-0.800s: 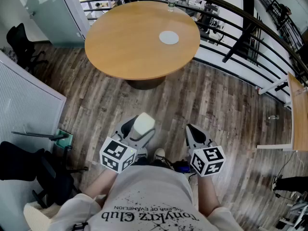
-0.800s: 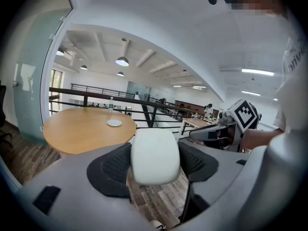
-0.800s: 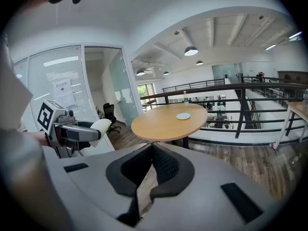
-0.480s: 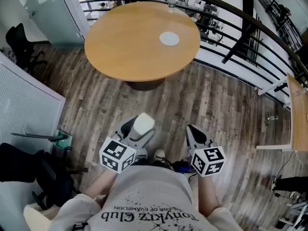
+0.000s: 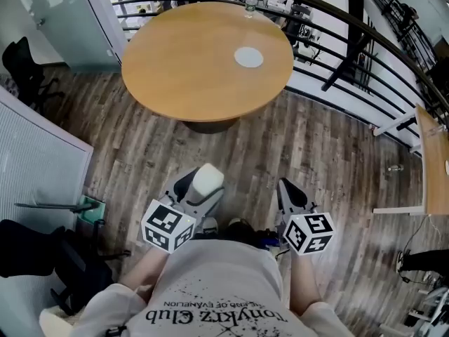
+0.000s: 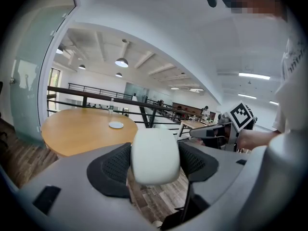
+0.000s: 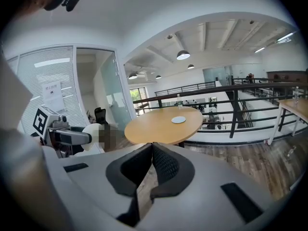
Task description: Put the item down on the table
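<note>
Left gripper view | left tool (image 6: 154, 166) clamps white item (image 6: 155, 148) — right tool (image 7: 151, 150) closed, empty | best: reach desk (image 5: 189, 62), lower gently

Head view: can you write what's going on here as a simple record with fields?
Floor: wood planks
Table: round, wooden, ahead of the person
On table: white disc; bottle at the far edge
Left hand-held gripper: shut on a white item
Right hand-held gripper: shut, empty
Task state: item not yet on the table
</note>
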{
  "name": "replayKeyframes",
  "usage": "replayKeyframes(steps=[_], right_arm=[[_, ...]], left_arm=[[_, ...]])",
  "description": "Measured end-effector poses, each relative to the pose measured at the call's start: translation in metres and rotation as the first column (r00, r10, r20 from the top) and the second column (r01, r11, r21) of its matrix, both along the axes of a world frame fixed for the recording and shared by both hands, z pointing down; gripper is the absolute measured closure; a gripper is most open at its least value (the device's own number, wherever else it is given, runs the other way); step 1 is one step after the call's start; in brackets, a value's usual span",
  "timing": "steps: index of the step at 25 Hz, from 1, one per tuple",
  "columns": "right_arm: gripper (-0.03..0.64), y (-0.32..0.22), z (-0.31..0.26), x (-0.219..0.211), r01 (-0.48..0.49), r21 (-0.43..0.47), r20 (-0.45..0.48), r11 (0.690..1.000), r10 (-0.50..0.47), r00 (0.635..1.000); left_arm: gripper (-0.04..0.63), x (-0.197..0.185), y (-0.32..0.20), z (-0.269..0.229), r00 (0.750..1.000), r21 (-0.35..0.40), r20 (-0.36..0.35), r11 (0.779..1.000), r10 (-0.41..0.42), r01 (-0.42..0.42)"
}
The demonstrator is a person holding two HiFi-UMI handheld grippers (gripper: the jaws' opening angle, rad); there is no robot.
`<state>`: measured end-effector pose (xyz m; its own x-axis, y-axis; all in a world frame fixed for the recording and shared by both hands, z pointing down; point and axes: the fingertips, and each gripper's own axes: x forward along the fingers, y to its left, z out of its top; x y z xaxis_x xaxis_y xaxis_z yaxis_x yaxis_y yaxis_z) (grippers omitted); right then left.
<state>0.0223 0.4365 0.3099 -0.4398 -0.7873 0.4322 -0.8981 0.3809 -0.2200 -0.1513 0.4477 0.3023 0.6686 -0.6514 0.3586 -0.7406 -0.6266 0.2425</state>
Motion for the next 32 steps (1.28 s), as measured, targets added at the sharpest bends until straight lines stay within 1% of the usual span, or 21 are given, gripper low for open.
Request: replayKeyframes(steps=[3,6,11,14,17,25,28,32], right_arm=[[0.592,-0.009,0.000,-0.002,-0.017,0.006,0.001,1.000,0.017,1.000],[0.592,-0.018,0.006,0.003,-0.031,0.002,0.002,1.000,0.031,1.000],[0.592,-0.064,0.027,0.011,-0.044,-0.014,0.018,0.999,0.044,0.999],[0.592,-0.113,0.036,0.019,-0.035,-0.020,0.021,0.999,0.036,0.999],[0.592,-0.176,0.040,0.034,-0.014,-0.021,0.022,1.000,0.014,1.000],[0.592,-0.354,0.023,0.059,0.091,-0.019,-0.005,0.996,-0.091,0.996],[0.592,-0.399,0.014,0.068,0.128,-0.022,-0.002,0.992,-0.128,0.992],[0.592,-0.432,0.008,0.071,0.146,-0.027,-0.003,0.989,-0.146,0.989]], left_arm=[[0.268,-0.007,-0.012,0.003,1.000,-0.003,0.001,1.000,0.007,-0.007],[0.268,-0.005,-0.023,0.007,1.000,-0.010,-0.005,1.000,0.023,-0.023],[0.268,0.004,-0.071,0.019,0.999,-0.014,-0.009,0.999,0.036,-0.036],[0.268,0.012,-0.117,0.024,0.999,-0.018,-0.013,0.999,0.036,-0.036],[0.268,0.028,-0.179,0.026,1.000,-0.013,-0.007,1.000,0.020,-0.020],[0.268,0.062,-0.348,0.020,0.999,-0.019,-0.006,0.999,-0.050,0.050],[0.268,0.072,-0.390,0.005,0.996,-0.002,-0.012,0.996,-0.093,0.093],[0.268,0.073,-0.422,-0.005,0.993,0.005,-0.009,0.993,-0.117,0.117]])
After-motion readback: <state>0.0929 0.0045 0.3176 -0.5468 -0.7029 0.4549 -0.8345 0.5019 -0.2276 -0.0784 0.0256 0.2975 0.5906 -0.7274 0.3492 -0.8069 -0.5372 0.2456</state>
